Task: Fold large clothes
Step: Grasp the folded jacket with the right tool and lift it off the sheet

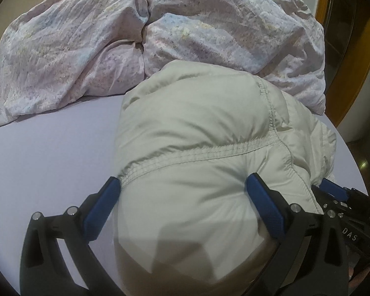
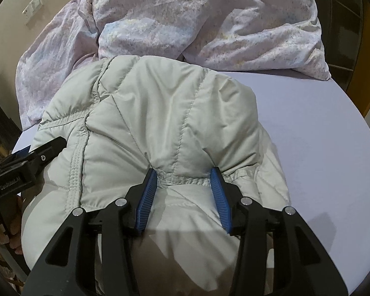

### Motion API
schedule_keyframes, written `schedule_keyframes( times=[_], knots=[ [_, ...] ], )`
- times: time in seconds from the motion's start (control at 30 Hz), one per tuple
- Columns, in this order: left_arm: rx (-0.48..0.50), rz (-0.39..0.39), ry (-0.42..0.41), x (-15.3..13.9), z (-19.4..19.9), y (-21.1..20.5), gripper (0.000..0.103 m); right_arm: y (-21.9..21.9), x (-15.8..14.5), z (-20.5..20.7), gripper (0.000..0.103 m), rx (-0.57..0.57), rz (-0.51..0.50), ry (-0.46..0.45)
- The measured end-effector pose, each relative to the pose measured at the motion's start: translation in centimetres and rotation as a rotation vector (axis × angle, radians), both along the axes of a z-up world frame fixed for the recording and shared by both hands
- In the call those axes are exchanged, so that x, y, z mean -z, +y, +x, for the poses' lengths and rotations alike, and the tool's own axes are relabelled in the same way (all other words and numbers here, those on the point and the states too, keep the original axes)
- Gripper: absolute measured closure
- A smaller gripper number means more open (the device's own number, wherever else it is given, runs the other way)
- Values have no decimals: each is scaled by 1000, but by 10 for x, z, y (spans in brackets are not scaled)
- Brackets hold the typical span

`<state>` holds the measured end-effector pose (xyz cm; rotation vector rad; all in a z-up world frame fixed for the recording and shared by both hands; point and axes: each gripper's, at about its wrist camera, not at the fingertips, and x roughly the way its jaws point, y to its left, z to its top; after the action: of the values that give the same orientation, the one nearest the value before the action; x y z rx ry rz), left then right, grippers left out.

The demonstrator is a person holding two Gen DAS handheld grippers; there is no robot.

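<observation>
Though small, "GenRobot.AI" on left gripper [image 2: 42,149]

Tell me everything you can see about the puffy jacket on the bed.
The puffy jacket is pale grey-beige, quilted, with a smooth, slightly shiny shell and ribbed stitched seams. It lies bunched into a thick bundle on the lavender bed sheet, its far edge reaching the crumpled floral duvet. The left gripper straddles a wide padded fold, and the blue fingers press into it. The right gripper pinches a narrower gathered fold by a seam.
</observation>
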<state>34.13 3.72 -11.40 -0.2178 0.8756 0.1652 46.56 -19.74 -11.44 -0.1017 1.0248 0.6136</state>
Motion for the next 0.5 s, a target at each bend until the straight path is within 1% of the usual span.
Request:
schedule_keyframes(
  times=[0.03,0.07,0.13,0.17,0.2,0.23,0.27,0.3,0.33,0.37,0.4,0.43,0.47,0.5],
  knots=[
    [0,-2,-3,2,1,2,2,-6,1,-7,56,0,-2,-1],
    [-1,-5,-3,4,3,2,2,1,2,-3,56,-3,-9,-1],
    [-5,-7,-2,4,3,2,2,-2,1,-6,56,-6,-25,4],
    [-3,-9,0,3,5,4,2,-4,0,-7,56,-8,-33,13],
    [-2,-15,1,1,1,2,2,2,-2,1,56,-9,-42,38],
    [0,-30,5,-1,-2,2,2,-6,-5,0,55,-4,-45,64],
    [-1,-54,11,-1,-5,5,2,1,-8,10,54,-2,-51,102],
    [-8,-95,19,-4,-7,14,2,-2,-12,9,53,-1,-51,124],
    [-16,-121,20,-7,-12,17,2,3,-18,19,49,-11,-22,168],
    [-22,-154,12,-10,-15,29,2,0,-21,18,36,-13,9,182],
    [-22,-169,3,-13,-24,28,2,-12,-27,13,19,-9,49,187],
    [-20,-183,-5,-15,-28,36,2,-18,-34,18,9,7,86,183],
    [-18,-200,-5,-15,-32,44,2,-21,-37,27,8,26,117,189],
    [-16,-216,1,-17,-37,43,2,-28,-36,35,8,44,144,214]
  ],
)
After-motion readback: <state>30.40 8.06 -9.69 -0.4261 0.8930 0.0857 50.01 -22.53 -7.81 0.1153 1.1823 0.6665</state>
